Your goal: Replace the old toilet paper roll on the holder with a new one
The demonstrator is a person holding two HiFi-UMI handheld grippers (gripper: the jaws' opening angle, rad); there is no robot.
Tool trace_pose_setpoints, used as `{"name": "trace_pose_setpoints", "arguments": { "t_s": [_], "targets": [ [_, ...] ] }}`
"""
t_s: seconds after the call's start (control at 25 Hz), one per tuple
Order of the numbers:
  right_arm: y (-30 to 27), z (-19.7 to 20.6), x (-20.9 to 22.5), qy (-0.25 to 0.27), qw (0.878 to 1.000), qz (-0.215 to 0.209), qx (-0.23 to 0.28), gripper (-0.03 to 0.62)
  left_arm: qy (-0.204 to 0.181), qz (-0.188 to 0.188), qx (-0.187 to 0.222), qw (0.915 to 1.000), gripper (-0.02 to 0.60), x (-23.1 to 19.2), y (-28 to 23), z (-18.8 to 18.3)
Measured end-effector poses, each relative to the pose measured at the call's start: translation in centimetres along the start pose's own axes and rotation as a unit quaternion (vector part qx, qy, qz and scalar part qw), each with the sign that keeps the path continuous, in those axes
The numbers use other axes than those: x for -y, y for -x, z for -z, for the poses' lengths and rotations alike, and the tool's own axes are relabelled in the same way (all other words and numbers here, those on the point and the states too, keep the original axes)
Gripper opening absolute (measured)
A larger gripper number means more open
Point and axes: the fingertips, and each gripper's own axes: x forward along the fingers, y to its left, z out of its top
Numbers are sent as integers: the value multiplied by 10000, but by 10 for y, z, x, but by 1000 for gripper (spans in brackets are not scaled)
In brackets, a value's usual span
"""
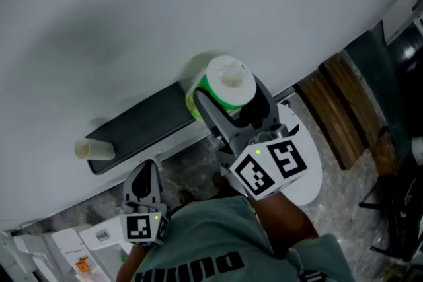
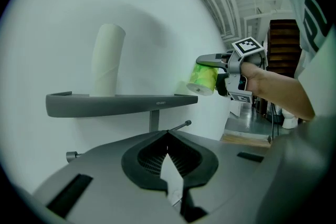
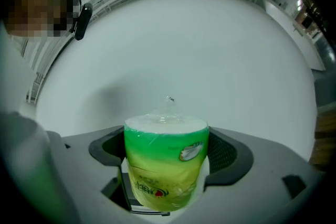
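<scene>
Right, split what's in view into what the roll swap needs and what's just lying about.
For the job:
- new wrapped roll, clamped in the right gripper
- empty cardboard tube, upright on the holder shelf
- holder rod, bare
- left gripper, shut and empty

Lying about:
- wooden boards
- white boxes

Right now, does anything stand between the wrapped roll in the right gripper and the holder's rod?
Nothing visible does. The roll hangs off the right end of the shelf; the rod below shows bare. The empty tube stands aside on the shelf.
</scene>
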Motion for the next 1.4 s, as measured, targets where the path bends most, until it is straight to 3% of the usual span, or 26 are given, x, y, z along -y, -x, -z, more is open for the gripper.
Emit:
{"name": "trace_pose_setpoints", "arguments": {
  "t_s": [0.32, 0.64, 0.96, 1.16, 1.4],
  "targets": [
    [12, 28, 62, -759, 9958, 511, -92, 451, -83, -43, -184, 9998, 3, 12, -7, 12],
    [11, 69, 84, -1646, 9841, 558, -365, 451, -132, -184, -343, 9992, 3, 17, -6, 19],
    [-1, 109, 81, -2639, 9616, 443, -617, 451, -108, -354, -405, 9985, 3, 8, 3, 24],
    [-6, 123, 77, -2958, 9516, 423, -713, 451, -100, -424, -428, 9981, 3, 2, 9, 27],
    [-10, 140, 75, -3644, 9277, 421, -700, 451, -105, -467, -446, 9979, 3, -3, 14, 29]
  ]
}}
